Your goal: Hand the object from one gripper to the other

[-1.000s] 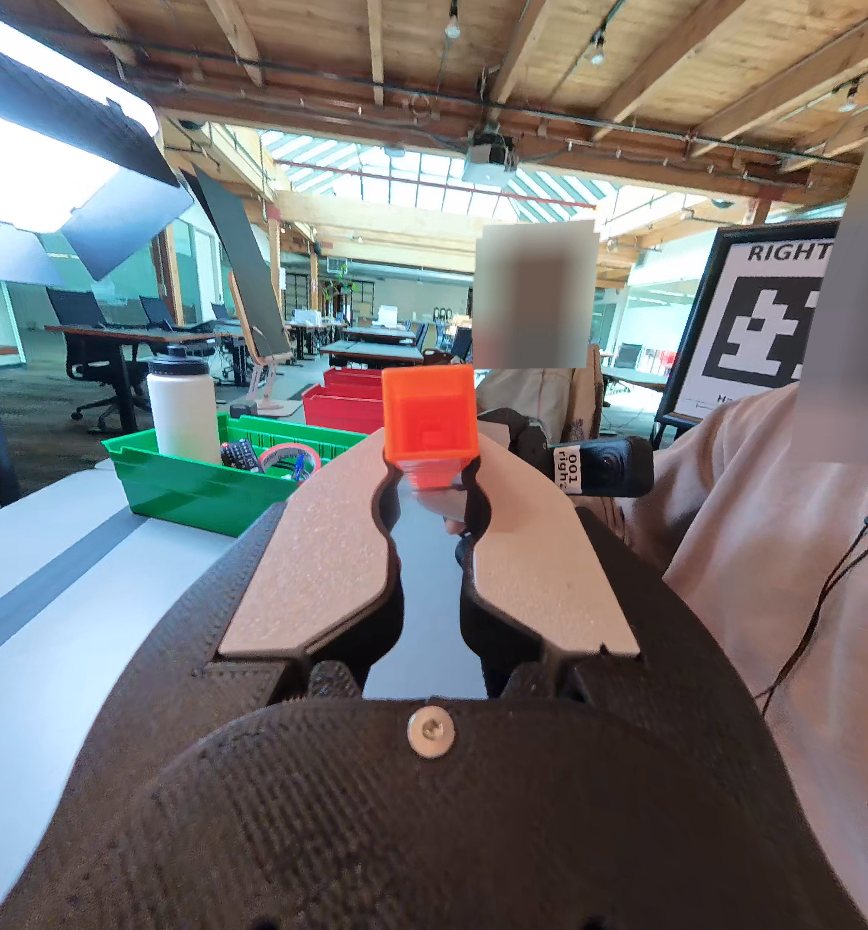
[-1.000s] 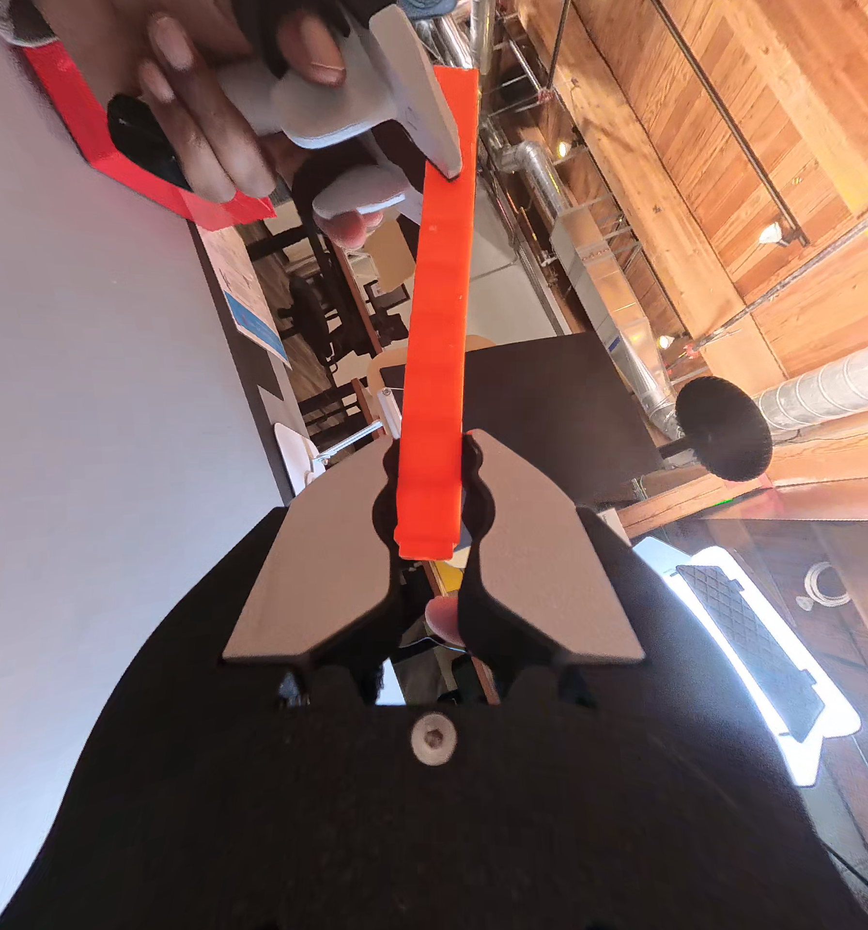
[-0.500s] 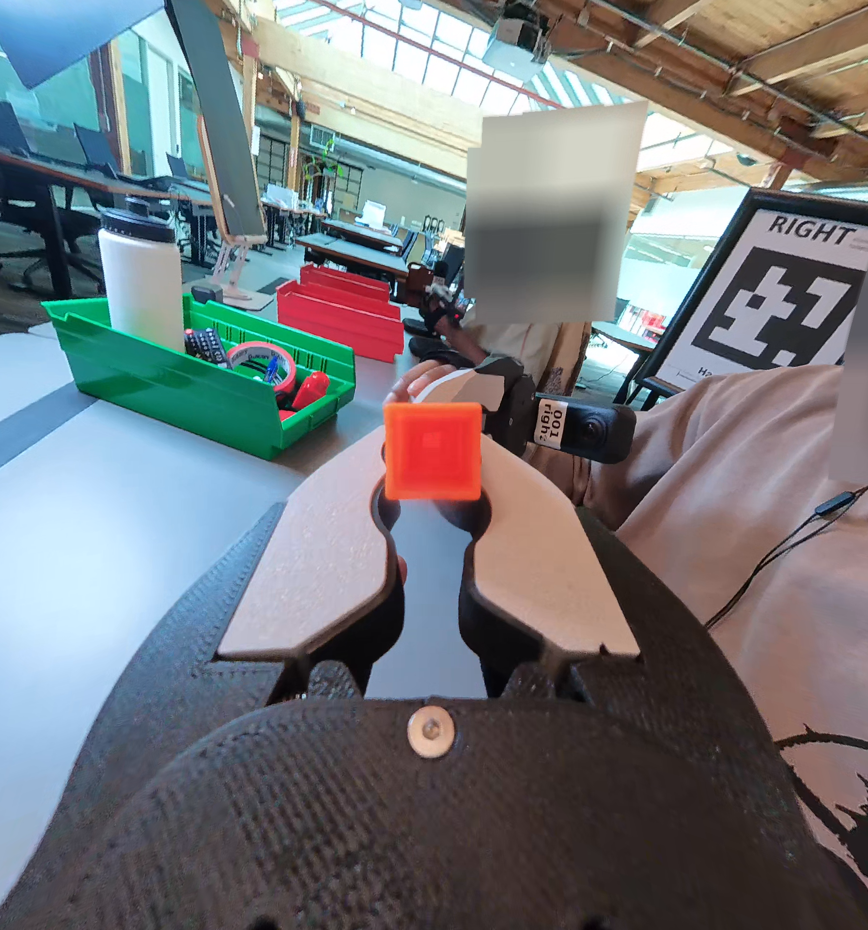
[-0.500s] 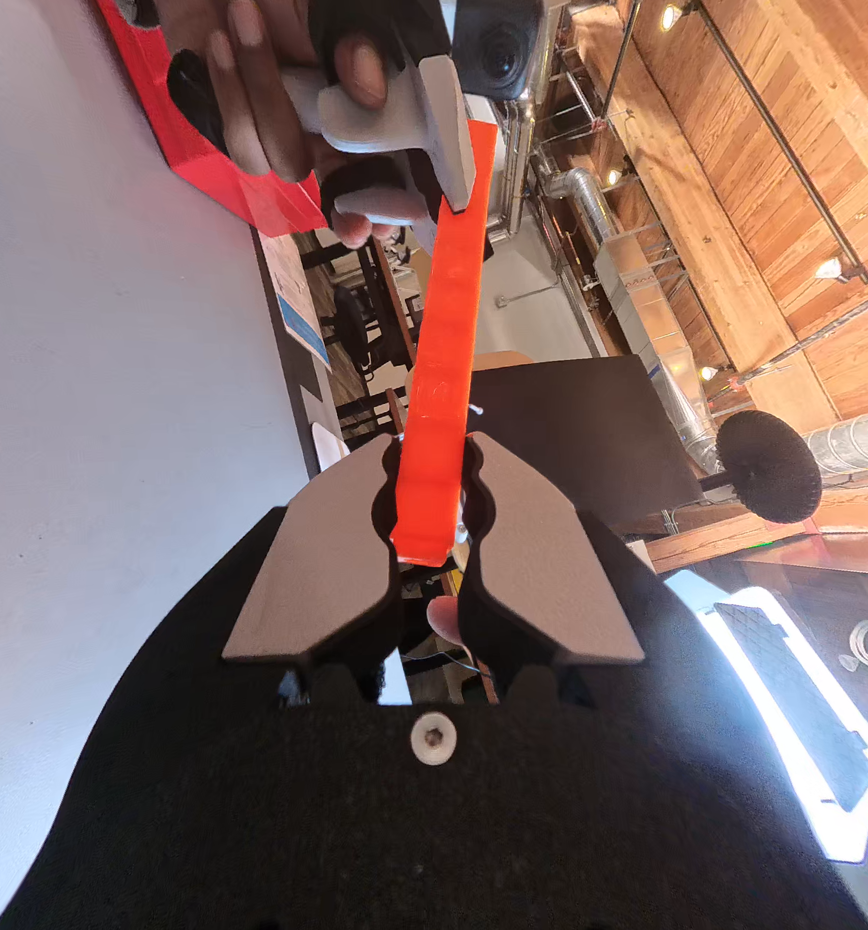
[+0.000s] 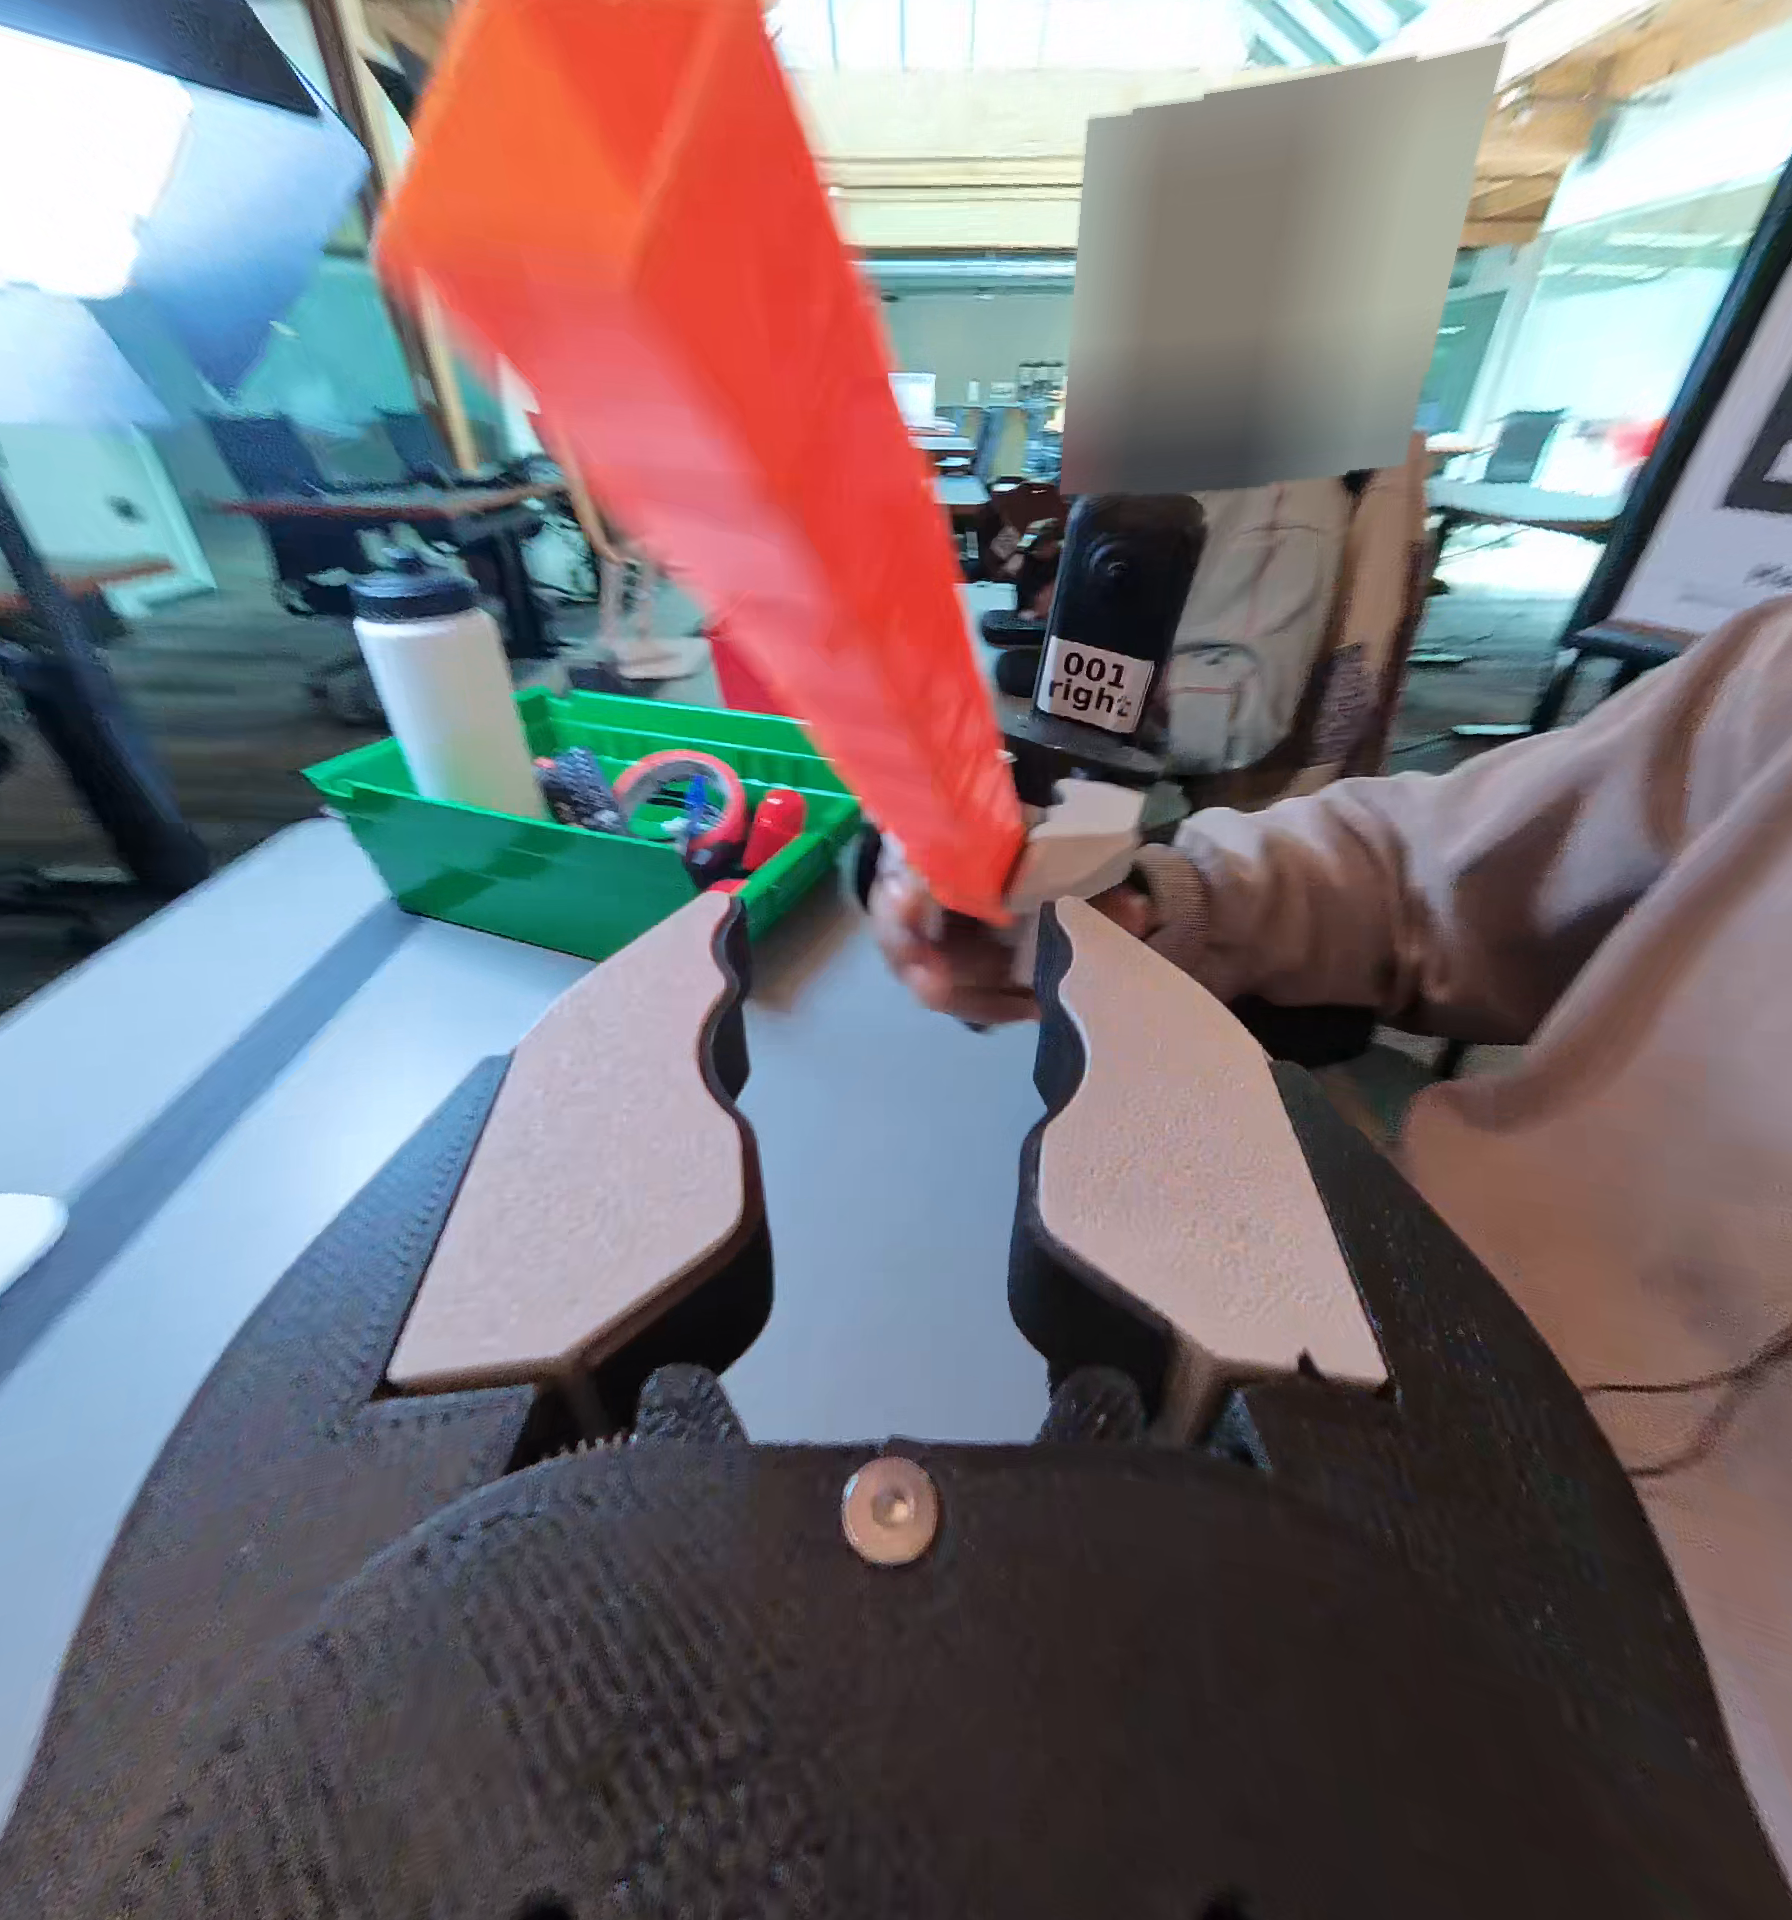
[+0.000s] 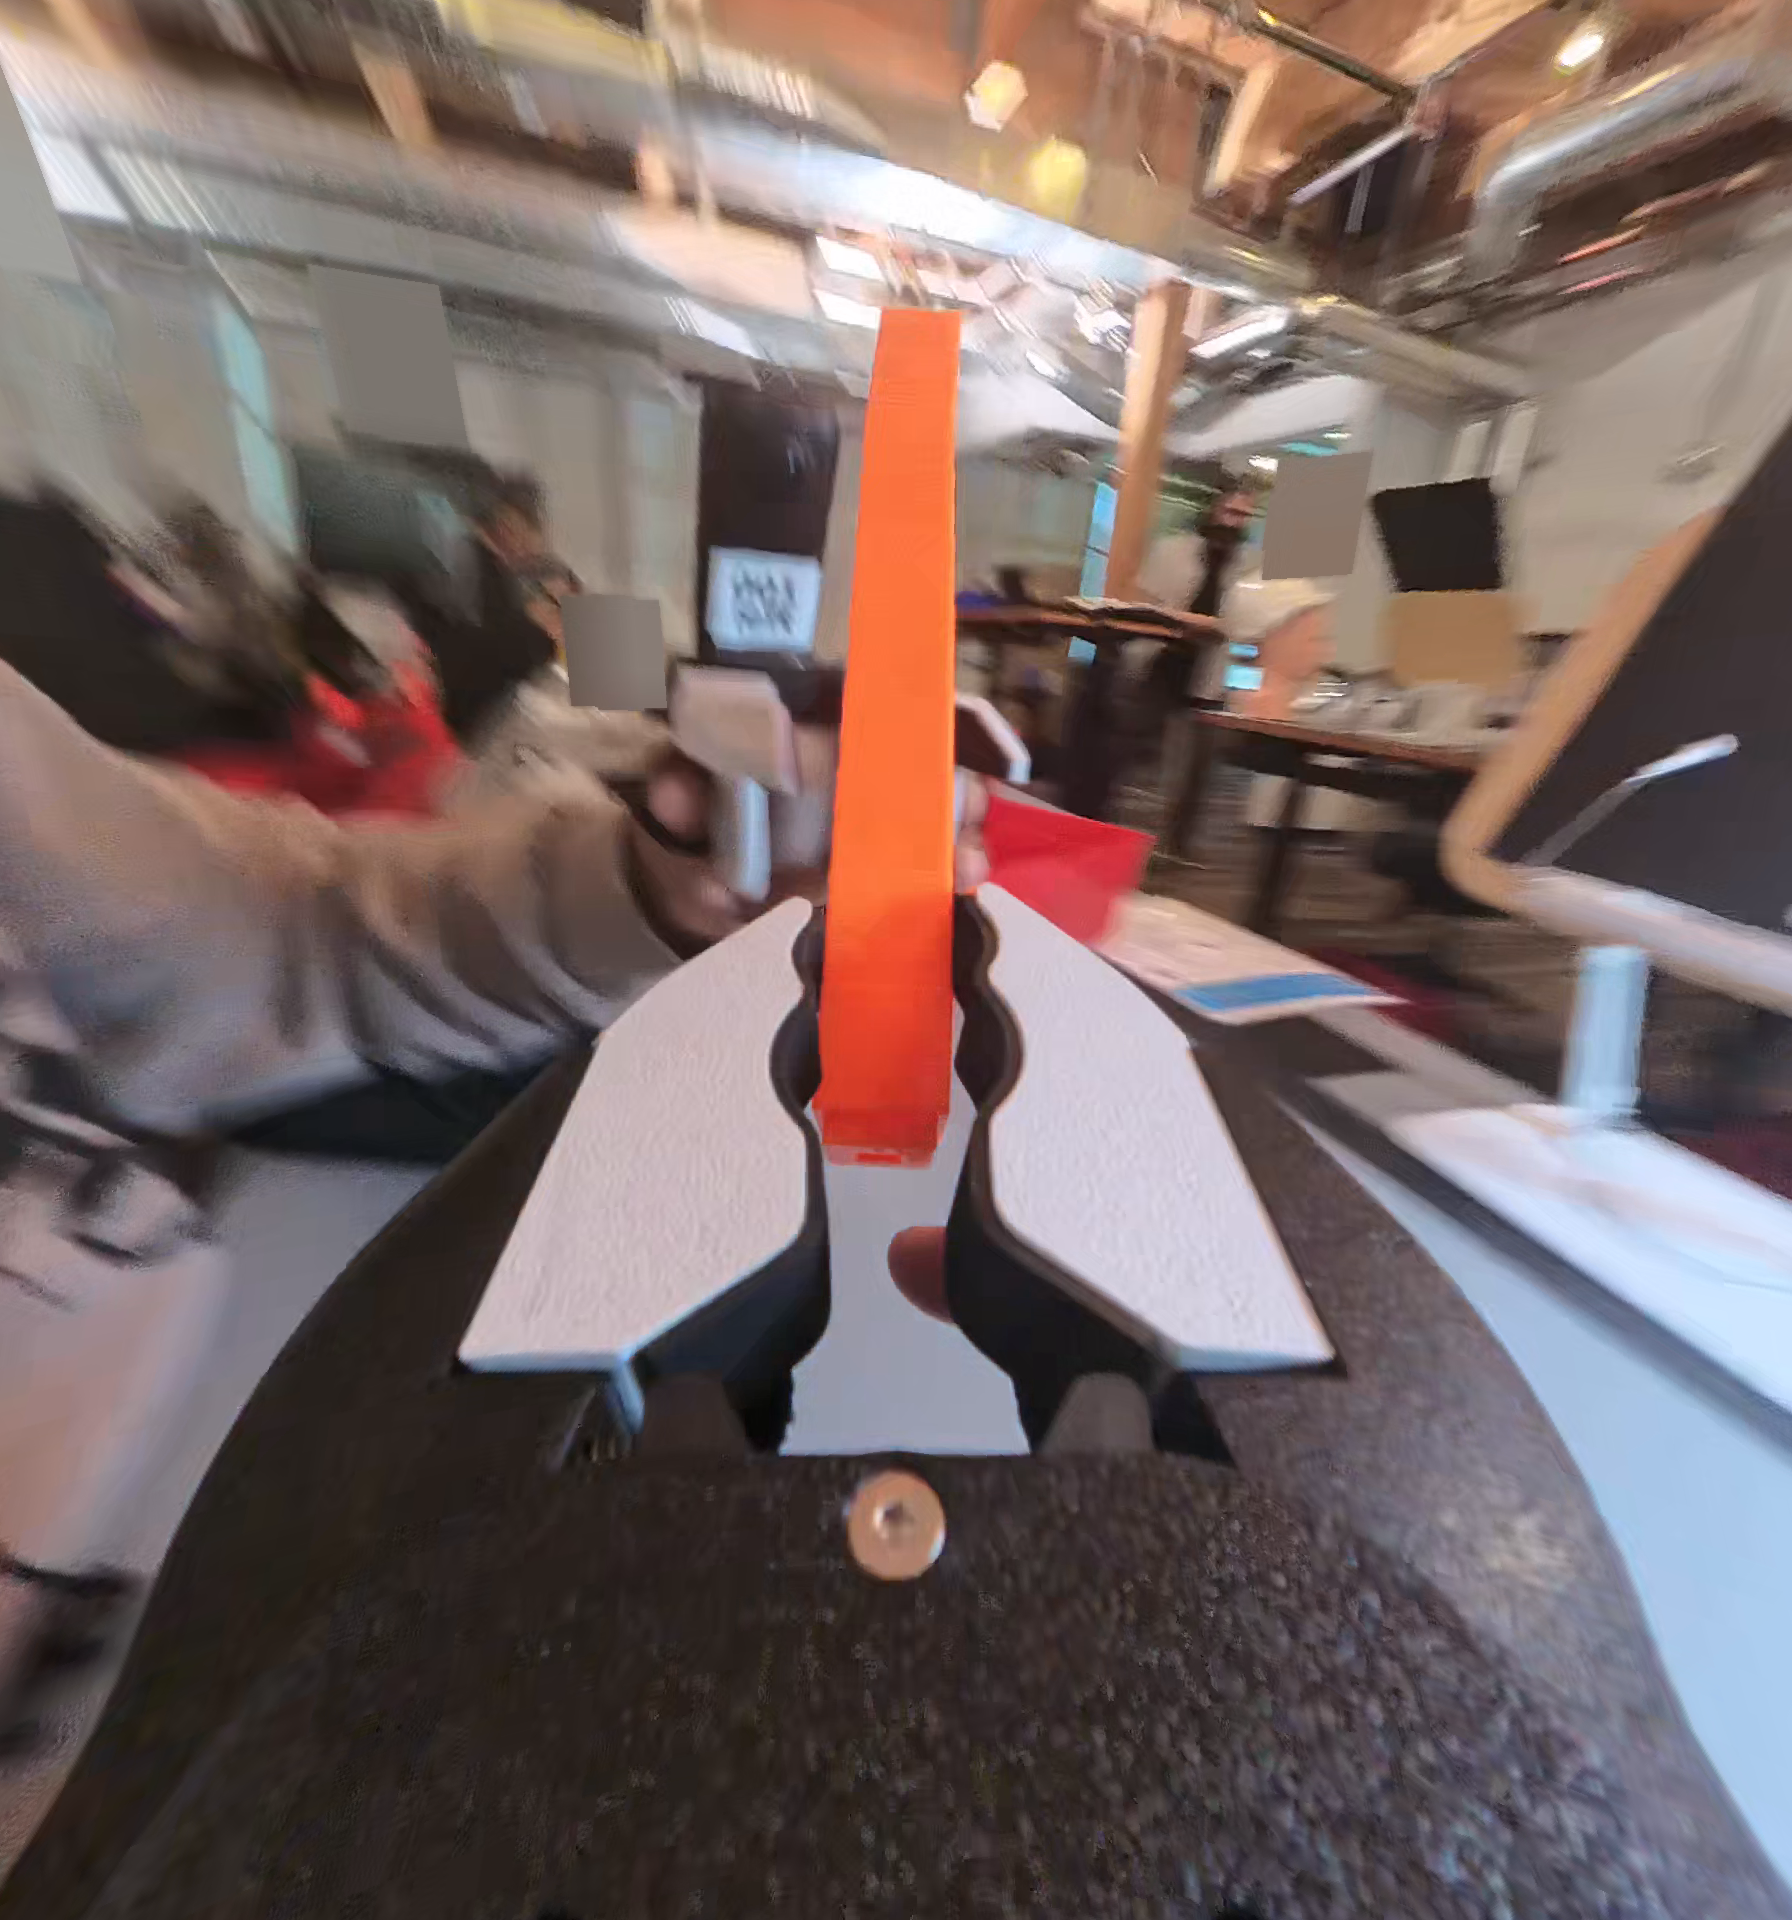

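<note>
The object is a long orange square bar (image 5: pixel 726 468). My right gripper (image 6: pixel 894 909) is shut on its lower end, and the bar (image 6: pixel 892 727) stands up and away from it. In the left wrist view the right gripper (image 5: pixel 1017 883) holds the bar just beyond my left fingertips, with the bar leaning up and left toward the camera. My left gripper (image 5: pixel 892 920) is open and empty, jaws wide apart over the grey table (image 5: pixel 196 1091). Its fingers (image 6: pixel 746 821) show blurred behind the bar in the right wrist view.
A green bin (image 5: pixel 518 873) stands at the back left of the table with a white bottle (image 5: pixel 445 707) and a tape roll (image 5: pixel 679 790) in it. A person's beige sleeve (image 5: pixel 1494 831) fills the right. A red bin (image 6: pixel 1058 862) and papers (image 6: pixel 1287 992) lie beyond the right gripper. The gap from one gripper's tips to the other's is roughly 6 centimeters.
My left gripper has opened and let go of the orange bar and drawn back. The right gripper keeps its hold and has swung the bar upright; both views are blurred by motion.
</note>
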`<state>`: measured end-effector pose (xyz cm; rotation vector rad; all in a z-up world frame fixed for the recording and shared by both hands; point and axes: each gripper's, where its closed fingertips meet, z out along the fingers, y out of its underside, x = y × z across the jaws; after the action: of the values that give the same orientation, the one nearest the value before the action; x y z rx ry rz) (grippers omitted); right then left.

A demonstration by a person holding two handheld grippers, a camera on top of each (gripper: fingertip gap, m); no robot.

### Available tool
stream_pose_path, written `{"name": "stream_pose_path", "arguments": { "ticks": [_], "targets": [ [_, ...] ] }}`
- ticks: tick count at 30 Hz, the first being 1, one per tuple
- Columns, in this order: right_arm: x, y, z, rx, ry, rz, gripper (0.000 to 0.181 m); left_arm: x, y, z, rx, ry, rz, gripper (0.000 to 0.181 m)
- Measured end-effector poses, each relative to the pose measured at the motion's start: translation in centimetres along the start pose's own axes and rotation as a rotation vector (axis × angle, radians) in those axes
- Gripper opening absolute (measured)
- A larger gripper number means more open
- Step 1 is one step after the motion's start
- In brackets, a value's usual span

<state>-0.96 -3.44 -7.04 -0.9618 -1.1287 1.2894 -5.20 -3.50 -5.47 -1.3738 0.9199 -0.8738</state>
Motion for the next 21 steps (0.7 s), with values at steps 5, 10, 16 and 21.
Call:
{"name": "stream_pose_path", "arguments": {
  "ticks": [5, 10, 16, 21],
  "targets": [
    [-0.1, -3.2, -0.9, 0.241, -0.190, 0.517, 0.022, -1.1, -1.8, -1.1, 0.018, -0.180, 0.214, 0.052],
    [-1.6, -2.3, -1.1, 0.223, -0.418, 0.678, 0.022, -0.6, -4.1, -1.8, 0.170, -0.082, 0.024, 0.055],
    [-1.9, 1.5, 0.4, 0.041, -0.355, 0.610, 0.022, -1.4, -8.3, -5.4, 0.437, 0.011, -0.228, 0.046],
    [-1.6, 3.7, 1.0, -0.088, -0.242, 0.463, 0.022, -2.1, -6.9, -5.4, 0.329, -0.034, -0.215, 0.023]
  ]
}}
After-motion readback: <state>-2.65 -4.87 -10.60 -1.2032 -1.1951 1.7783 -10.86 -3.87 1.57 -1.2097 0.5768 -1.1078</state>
